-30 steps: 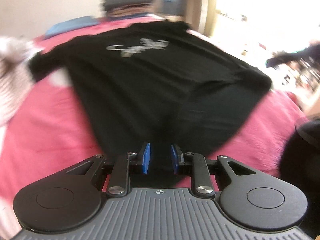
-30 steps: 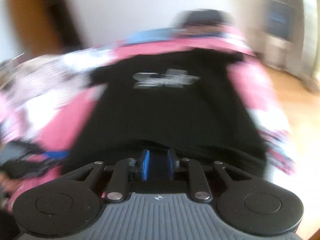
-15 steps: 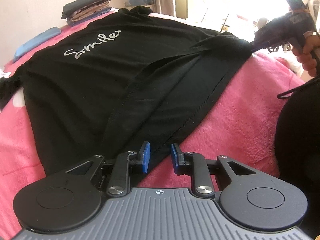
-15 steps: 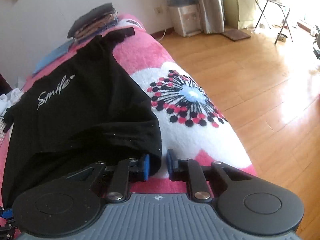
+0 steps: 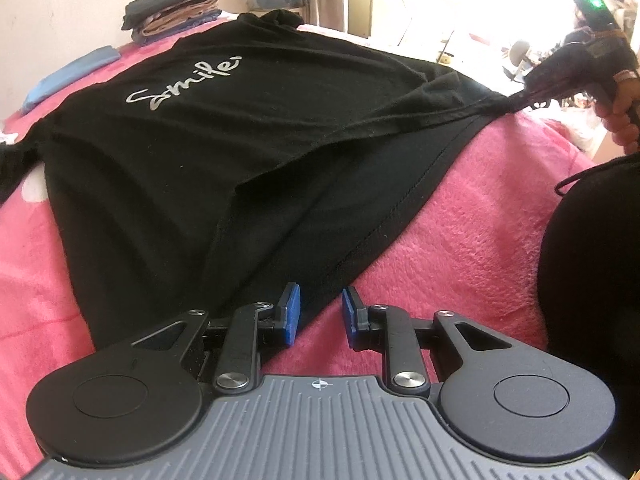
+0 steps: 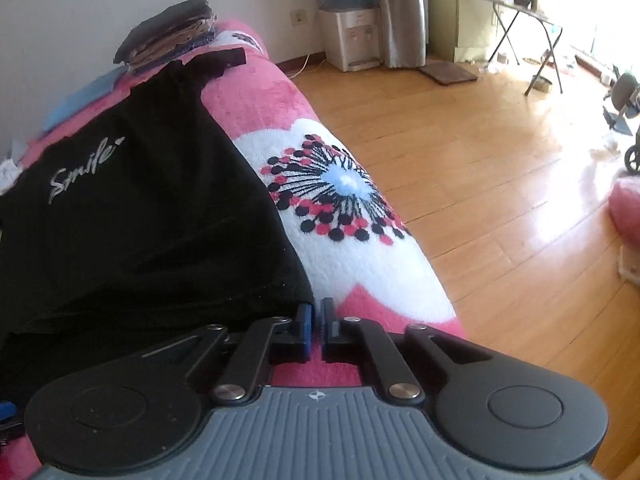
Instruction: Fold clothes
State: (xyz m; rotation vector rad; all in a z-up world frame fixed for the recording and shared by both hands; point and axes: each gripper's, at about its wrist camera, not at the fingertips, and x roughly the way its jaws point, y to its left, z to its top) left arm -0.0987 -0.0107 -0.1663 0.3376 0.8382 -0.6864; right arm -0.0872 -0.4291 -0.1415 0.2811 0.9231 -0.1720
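A black T-shirt point(image 5: 180, 152) with a silver "Smile" print lies face up on a pink blanket point(image 5: 460, 220). My left gripper point(image 5: 316, 316) is open at the shirt's near hem corner; the hem's tip lies between its blue pads. At the upper right of the left wrist view, my right gripper point(image 5: 524, 98) pinches the other hem corner and pulls it taut, with a hand point(image 5: 620, 108) on its handle. In the right wrist view the right gripper point(image 6: 318, 322) is shut on the edge of the T-shirt point(image 6: 140, 220).
A stack of folded clothes point(image 5: 172, 12) sits at the far end of the bed, with a flat blue item point(image 5: 72, 76) beside it. The bed's right edge drops to a wooden floor point(image 6: 500, 160) with a water dispenser point(image 6: 352, 40) and a folding table point(image 6: 516, 4).
The blurred swing of a second ago has settled. The right gripper's jaws have shut on the hem corner since half a second ago. The left gripper stays open at its corner.
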